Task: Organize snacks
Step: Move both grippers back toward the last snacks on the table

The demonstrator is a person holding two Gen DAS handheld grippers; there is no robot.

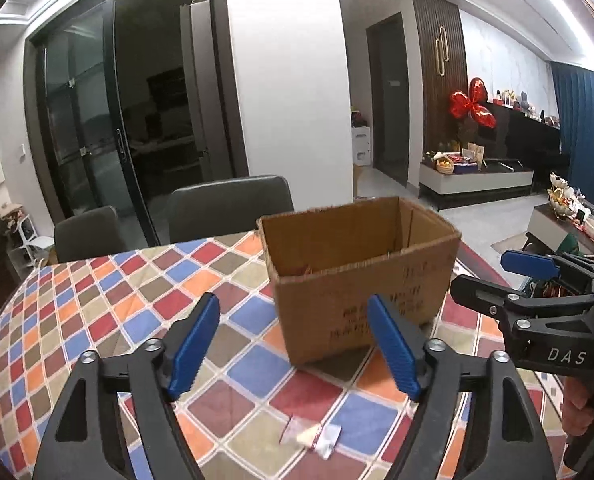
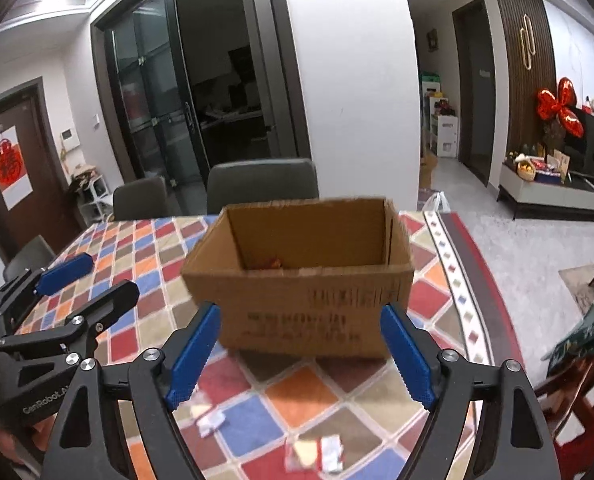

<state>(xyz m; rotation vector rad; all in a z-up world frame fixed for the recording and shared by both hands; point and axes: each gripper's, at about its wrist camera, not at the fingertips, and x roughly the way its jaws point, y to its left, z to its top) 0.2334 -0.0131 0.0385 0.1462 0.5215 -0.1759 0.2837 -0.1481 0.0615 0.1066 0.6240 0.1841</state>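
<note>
While both grippers, left (image 1: 293,344) & right (image 2: 301,348), hover w/ jaws apart, cardboard box (image 1: 361,280) sits frame center, snack packets (image 2: 317,454) at bottom.

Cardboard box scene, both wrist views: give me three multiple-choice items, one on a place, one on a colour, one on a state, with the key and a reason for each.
1. Where do the loose snack packets lie relative to the cardboard box?
A. Inside it
B. On the tablecloth, on the camera side of it
C. On a chair

2. What colour are the pads of the left hand-held gripper?
A. Blue
B. Red
C. Green

3. In what state is the right hand-held gripper?
A. Shut on a packet
B. Shut on nothing
C. Open, holding nothing

Key: 1 B, the packets rest on the checked tablecloth below the box's front wall. 2 A, both pads show blue. 3 C, its jaws stand wide apart with only box and cloth between them.
</note>
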